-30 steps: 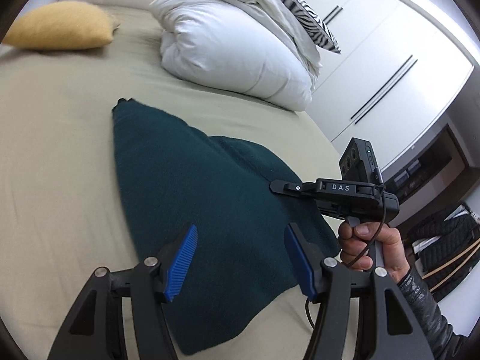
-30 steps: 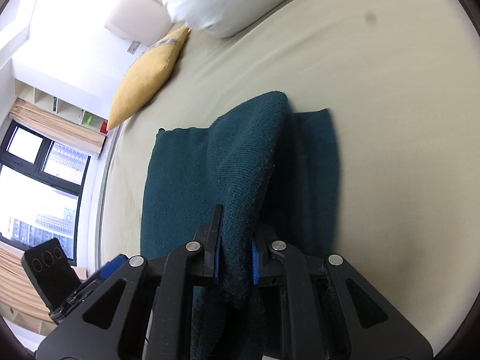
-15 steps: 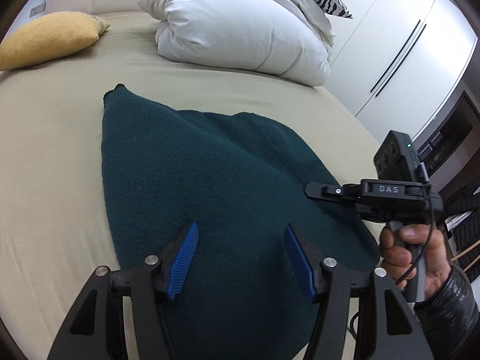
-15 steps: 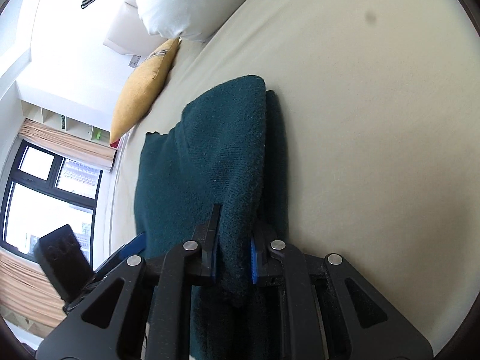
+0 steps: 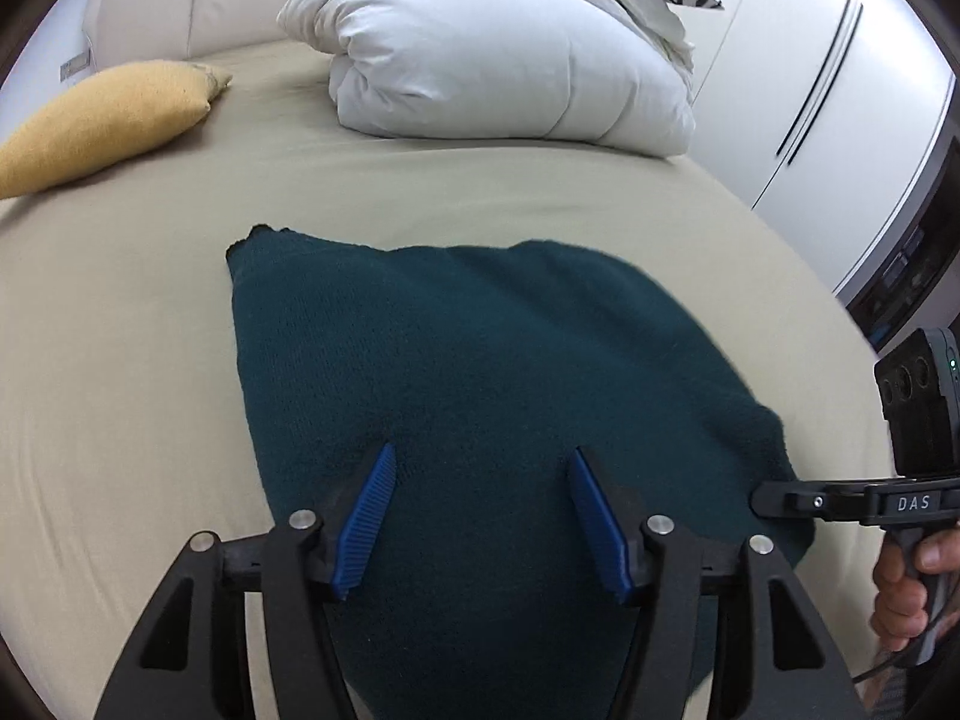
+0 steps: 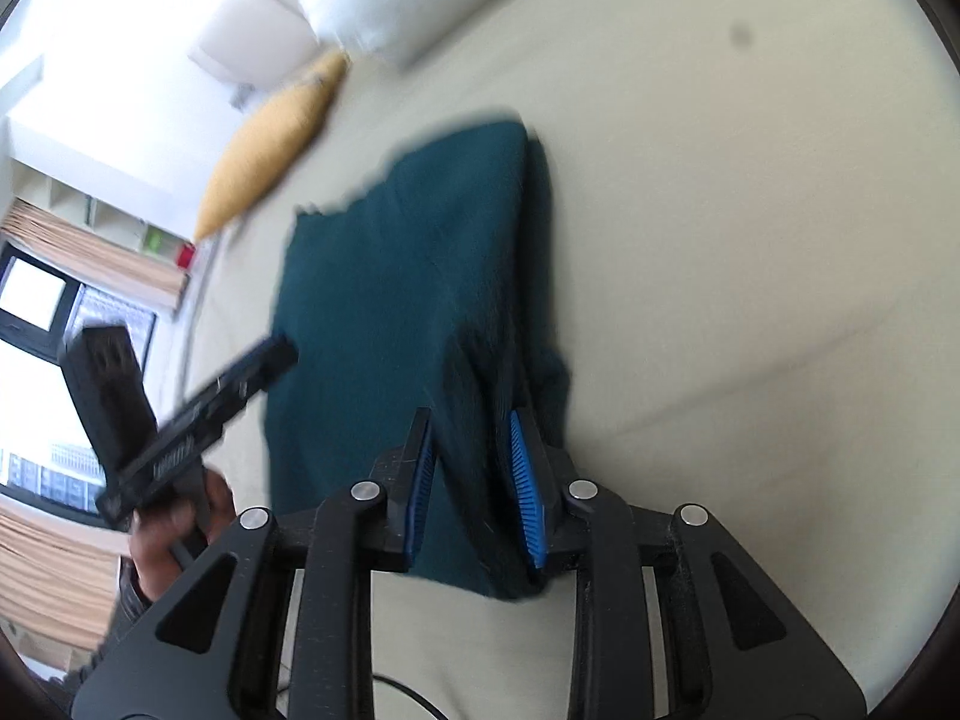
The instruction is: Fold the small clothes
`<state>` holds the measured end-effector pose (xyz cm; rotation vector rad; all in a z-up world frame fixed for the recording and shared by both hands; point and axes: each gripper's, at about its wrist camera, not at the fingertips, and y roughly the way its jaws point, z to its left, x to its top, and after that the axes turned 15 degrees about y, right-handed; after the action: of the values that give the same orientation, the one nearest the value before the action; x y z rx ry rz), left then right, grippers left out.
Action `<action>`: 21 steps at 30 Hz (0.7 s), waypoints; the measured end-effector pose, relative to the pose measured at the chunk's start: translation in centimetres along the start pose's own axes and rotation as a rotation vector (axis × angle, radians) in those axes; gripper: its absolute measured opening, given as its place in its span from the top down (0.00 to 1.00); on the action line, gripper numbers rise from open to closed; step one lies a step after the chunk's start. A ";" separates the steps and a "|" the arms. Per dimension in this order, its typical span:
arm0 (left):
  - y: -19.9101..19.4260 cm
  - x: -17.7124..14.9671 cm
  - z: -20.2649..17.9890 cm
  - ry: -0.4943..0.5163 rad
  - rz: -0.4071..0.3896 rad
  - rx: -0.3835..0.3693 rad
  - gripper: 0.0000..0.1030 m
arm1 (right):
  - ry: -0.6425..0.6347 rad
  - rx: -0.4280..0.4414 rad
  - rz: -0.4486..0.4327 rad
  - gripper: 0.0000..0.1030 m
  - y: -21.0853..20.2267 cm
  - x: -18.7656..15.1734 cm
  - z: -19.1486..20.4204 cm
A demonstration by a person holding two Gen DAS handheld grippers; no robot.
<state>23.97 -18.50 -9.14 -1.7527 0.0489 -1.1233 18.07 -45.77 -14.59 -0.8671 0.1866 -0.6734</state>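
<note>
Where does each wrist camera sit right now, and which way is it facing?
Left wrist: rides the left gripper, looking along its open blue pads across the teal garment toward the white duvet; the right gripper and its hand show at right.
Right wrist: rides the right gripper, tilted, facing the garment's folded edge and the window; pads parted, cloth between them; the left gripper shows at left.
Shared: garment, yellow cushion, beige bed.
</note>
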 end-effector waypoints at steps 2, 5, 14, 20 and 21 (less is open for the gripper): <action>-0.1 -0.5 -0.4 0.038 -0.001 0.016 0.39 | 0.032 0.025 0.019 0.84 1.0 -0.4 -0.9; 0.1 -0.9 0.1 0.036 -0.001 -0.008 0.39 | 0.064 0.075 -0.002 0.92 1.1 -0.8 -2.6; -0.2 -1.9 0.3 0.059 -0.018 -0.017 0.39 | -0.013 0.011 0.015 0.92 0.9 -1.7 -1.5; -3.5 0.0 0.5 0.026 -0.049 0.062 0.43 | -0.073 -0.147 -0.160 0.76 -4.4 0.4 2.3; -3.9 0.7 0.6 0.020 -0.075 0.067 0.43 | -0.079 -0.103 -0.173 0.76 -4.8 1.0 3.0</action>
<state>23.06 -16.51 -5.72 -1.6959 -0.0417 -1.1835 17.84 -46.69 -8.91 -1.0145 0.0765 -0.7944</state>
